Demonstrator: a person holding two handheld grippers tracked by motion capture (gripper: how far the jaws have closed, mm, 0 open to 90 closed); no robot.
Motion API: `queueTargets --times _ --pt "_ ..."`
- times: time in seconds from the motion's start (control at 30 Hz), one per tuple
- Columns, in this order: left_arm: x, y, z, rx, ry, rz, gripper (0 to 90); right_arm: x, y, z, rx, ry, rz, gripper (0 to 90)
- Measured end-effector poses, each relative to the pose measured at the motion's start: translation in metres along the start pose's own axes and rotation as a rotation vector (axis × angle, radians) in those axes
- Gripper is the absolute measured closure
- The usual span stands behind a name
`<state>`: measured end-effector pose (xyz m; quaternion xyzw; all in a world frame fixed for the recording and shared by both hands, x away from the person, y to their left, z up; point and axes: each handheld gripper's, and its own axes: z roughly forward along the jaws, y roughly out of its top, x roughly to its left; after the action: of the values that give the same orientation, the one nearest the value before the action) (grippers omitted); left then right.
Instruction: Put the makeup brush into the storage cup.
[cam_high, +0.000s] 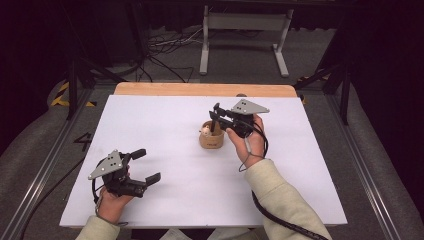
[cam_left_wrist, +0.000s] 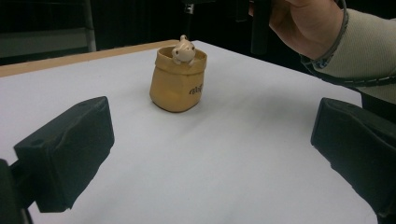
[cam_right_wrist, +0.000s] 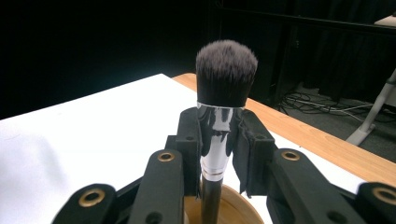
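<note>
Left tongs (cam_high: 144, 165) rest released near the worktop's (cam_high: 165, 200) front-left corner; right tongs (cam_right_wrist: 219, 140) grasp a brush (cam_right_wrist: 226, 70) above the pot (cam_high: 211, 136) at mid-worktop

Tan sack-shaped pot (cam_left_wrist: 177, 83) with cream figurine (cam_left_wrist: 183, 50); brush (cam_right_wrist: 219, 116) with dark bristles, silver ferrule; white table (cam_high: 165, 130).

Right gripper (cam_high: 216, 116) over tan pot (cam_high: 211, 137); left gripper (cam_high: 145, 165) wide apart, near corner.
</note>
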<state>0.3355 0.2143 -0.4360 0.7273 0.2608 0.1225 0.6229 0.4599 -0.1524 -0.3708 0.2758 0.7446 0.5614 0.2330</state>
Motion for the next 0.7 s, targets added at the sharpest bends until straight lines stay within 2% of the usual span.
queueTargets --times 0.07,0.37,0.53,0.6,0.7 --pt "0.000 0.000 0.000 0.007 0.000 0.010 0.2 -0.001 -0.002 0.001 -0.001 -0.001 0.011 73.0" --pt "-0.002 -0.001 0.002 0.011 -0.009 0.005 0.2 0.000 -0.009 0.004 0.005 0.006 0.036 72.3" --pt "-0.002 -0.001 0.003 0.009 -0.012 0.005 0.3 -0.001 -0.010 0.001 -0.025 0.028 0.094 50.6" --pt "-0.001 -0.001 0.003 0.010 -0.012 0.008 0.2 -0.002 -0.011 -0.002 -0.037 0.041 0.120 45.1" --pt "-0.002 -0.001 0.004 0.012 -0.015 0.001 0.2 -0.003 -0.010 -0.010 -0.059 0.034 0.129 38.8"
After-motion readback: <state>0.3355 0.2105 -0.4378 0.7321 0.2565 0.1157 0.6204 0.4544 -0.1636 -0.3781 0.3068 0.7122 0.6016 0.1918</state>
